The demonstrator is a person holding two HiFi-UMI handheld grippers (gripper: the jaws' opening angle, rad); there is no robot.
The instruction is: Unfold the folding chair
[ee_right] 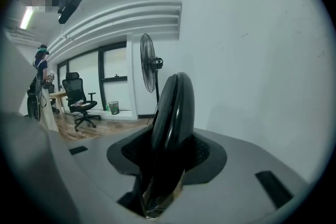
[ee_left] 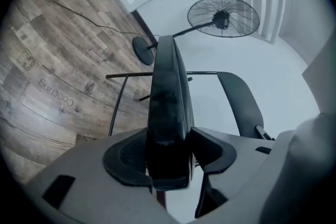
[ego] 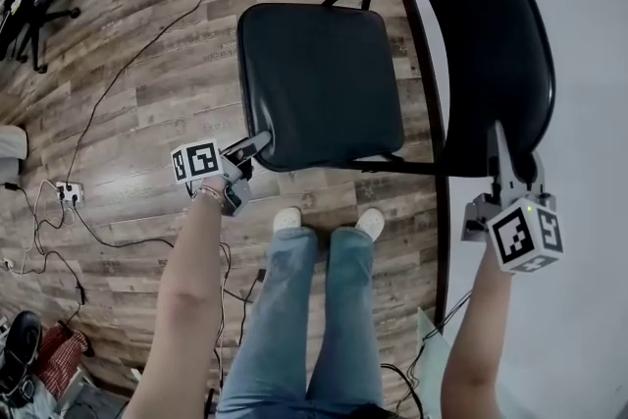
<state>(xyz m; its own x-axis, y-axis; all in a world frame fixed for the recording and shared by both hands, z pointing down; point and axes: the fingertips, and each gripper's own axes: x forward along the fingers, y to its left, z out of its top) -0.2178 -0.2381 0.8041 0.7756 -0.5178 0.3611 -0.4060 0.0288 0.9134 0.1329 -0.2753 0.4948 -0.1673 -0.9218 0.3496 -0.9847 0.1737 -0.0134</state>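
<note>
On wood floor (ego: 147,93): left claw (ego: 258,143) grips seat (ego: 319,83), right claw (ego: 499,142) backrest (ego: 481,34).

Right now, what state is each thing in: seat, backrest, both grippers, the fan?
Seat: swung down away from the backrest, top face up, looks about level.
Backrest: raised, close to the wall.
Left gripper: shut on the seat's front edge.
Right gripper: shut on the backrest's top edge.
Fan: standing upright; running or not, cannot tell.
</note>
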